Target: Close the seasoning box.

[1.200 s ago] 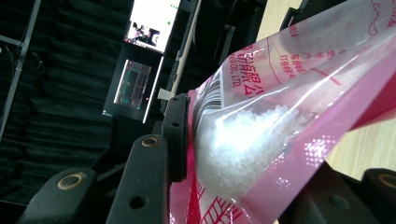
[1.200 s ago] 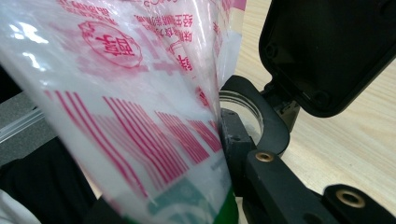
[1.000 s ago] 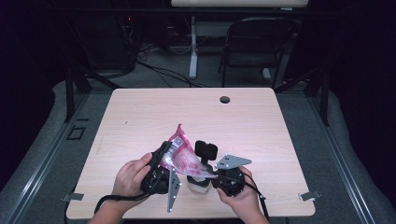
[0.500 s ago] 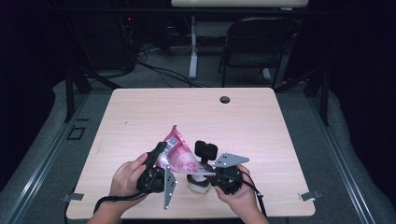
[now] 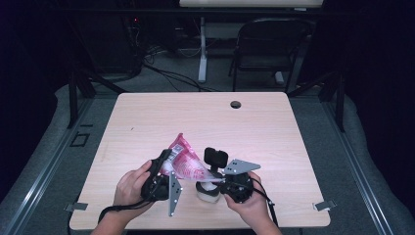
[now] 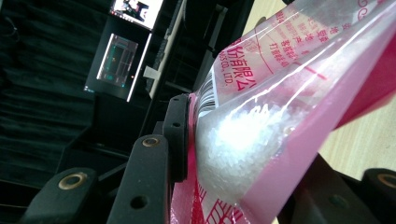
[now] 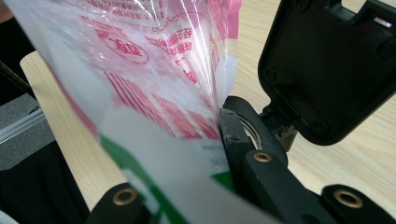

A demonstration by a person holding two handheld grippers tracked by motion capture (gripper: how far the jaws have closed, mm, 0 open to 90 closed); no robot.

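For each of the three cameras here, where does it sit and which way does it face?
High view: above the person's side, looking forward and down on the table; both hands, left gripper, right gripper.
Left gripper view: on that gripper, along its jaws clamping the pink bag.
Right gripper view: on that gripper, jaws pinching the bag.
All share the bag.

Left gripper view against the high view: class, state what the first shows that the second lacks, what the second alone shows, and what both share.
Left gripper view alone: white granules inside the bag and a barcode on it. High view alone: the whole table, a round hole near its far edge, a white cup under the bag, the right gripper, both hands. Shared: the pink bag gripped by the left gripper.
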